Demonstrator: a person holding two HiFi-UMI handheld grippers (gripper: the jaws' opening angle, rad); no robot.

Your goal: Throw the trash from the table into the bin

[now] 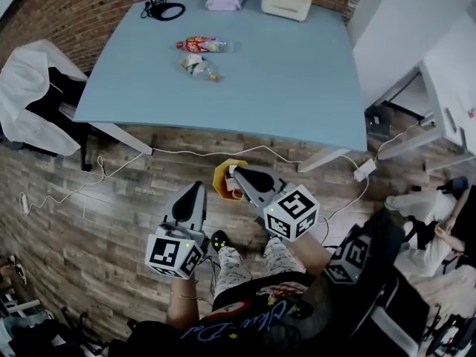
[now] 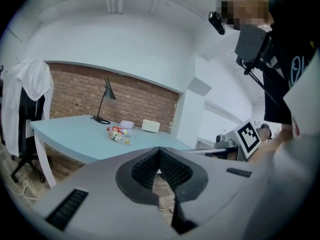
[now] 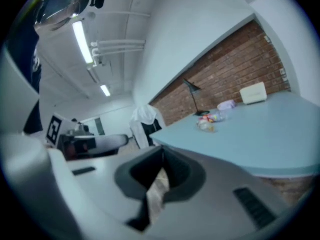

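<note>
Nearest, over the wooden floor (image 1: 89, 222), the left tool (image 1: 195, 190) has its jaws pressed together with nothing between them. Just beside it, the right tool (image 1: 239, 174) is likewise pressed together and empty. It partly hides a yellow container (image 1: 222, 178) on the floor under its tip. Beyond both tools stands the pale blue worktop (image 1: 290, 80), well apart from them. The trash lies on its far half, ahead of the left tool: a crumpled clear wrapper (image 1: 199, 67), and just behind it a plastic bottle (image 1: 202, 45) with a red label lying on its side. Along the far edge are a lamp base (image 1: 167, 10), a tissue pack (image 1: 224, 1) and a white box (image 1: 286, 1).
</note>
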